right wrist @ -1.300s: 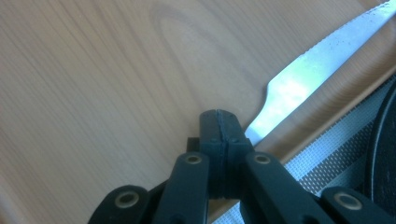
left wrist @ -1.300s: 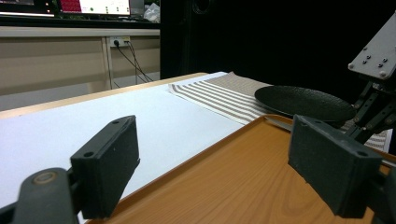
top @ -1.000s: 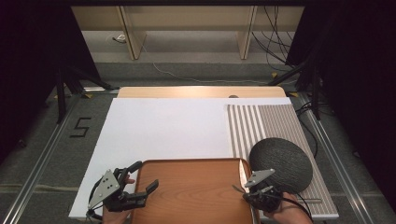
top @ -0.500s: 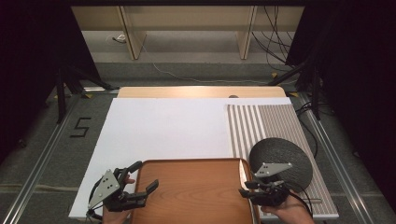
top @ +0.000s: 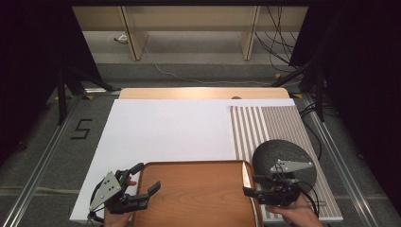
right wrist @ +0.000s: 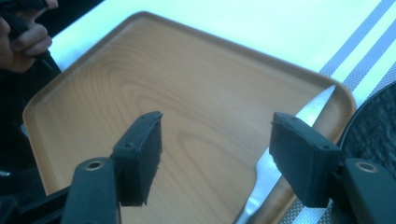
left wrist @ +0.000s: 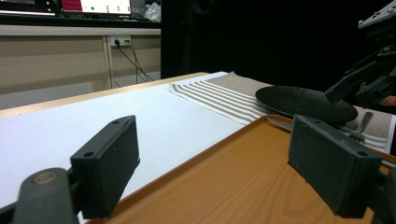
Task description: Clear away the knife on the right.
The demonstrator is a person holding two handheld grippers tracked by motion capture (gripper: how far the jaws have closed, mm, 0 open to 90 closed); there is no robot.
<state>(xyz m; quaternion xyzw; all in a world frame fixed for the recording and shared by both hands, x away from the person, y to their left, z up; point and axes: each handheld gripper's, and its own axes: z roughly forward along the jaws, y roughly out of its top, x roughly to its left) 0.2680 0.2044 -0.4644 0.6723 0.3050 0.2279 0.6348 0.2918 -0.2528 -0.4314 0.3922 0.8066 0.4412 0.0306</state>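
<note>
A brown wooden tray [top: 198, 198] lies at the table's near edge. A table knife [top: 246, 174] rests along the tray's right rim, its blade [right wrist: 312, 108] pointing away from me. My right gripper [top: 250, 185] hovers over that rim. Its jaws have just been opening and now stand wide, with nothing pressed between them [right wrist: 217, 121]; the knife lies under the right-hand jaw. My left gripper [top: 148, 176] is open at the tray's left edge, one jaw over the white cover and one over the tray [left wrist: 212, 126].
A dark round plate [top: 283, 158] sits on a striped placemat [top: 265, 125] right of the tray, close behind my right gripper. A small metal utensil [left wrist: 362, 126] lies on the mat near the plate. White cover [top: 165, 127] spreads over the table beyond.
The right gripper's jaws have gone from shut to wide open, and the hand has lifted a little and drifted right toward the plate. The left gripper has stayed put.
</note>
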